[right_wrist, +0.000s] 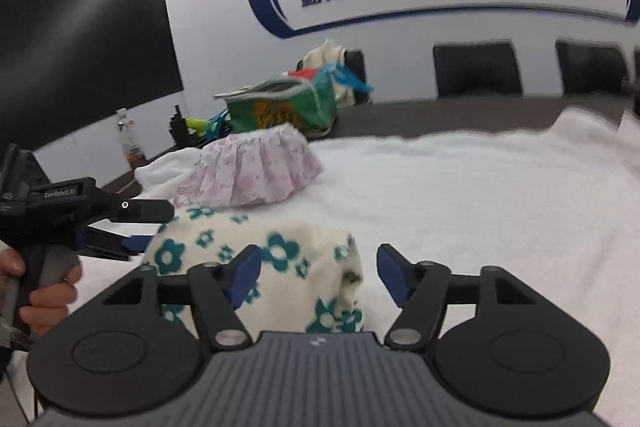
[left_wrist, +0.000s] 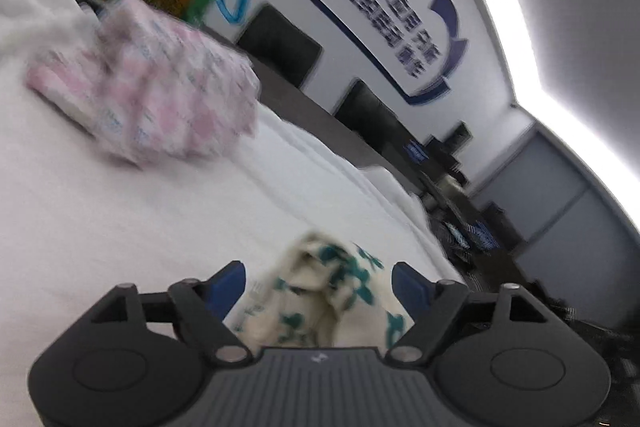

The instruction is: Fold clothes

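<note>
A folded cream garment with teal flowers [right_wrist: 288, 255] lies on the white cover [right_wrist: 480, 207] right in front of me. My right gripper [right_wrist: 318, 277] is open; its fingers straddle the garment's right end, and the right pad stands apart from the cloth. In the same view my left gripper [right_wrist: 158, 229] sits at the garment's left end, held by a person's hand [right_wrist: 48, 299]. The left wrist view is blurred: my left gripper [left_wrist: 320, 283] is open, with the flowered garment [left_wrist: 320, 291] loose between its blue pads.
A folded pink ruffled garment [right_wrist: 256, 171] [left_wrist: 152, 95] lies just beyond on the white cover [left_wrist: 120, 227]. Behind it stand a green bag [right_wrist: 288, 107] stuffed with clothes and a bottle [right_wrist: 128, 139]. Black chairs [right_wrist: 476, 67] line the far table edge; a dark screen [right_wrist: 80, 47] hangs left.
</note>
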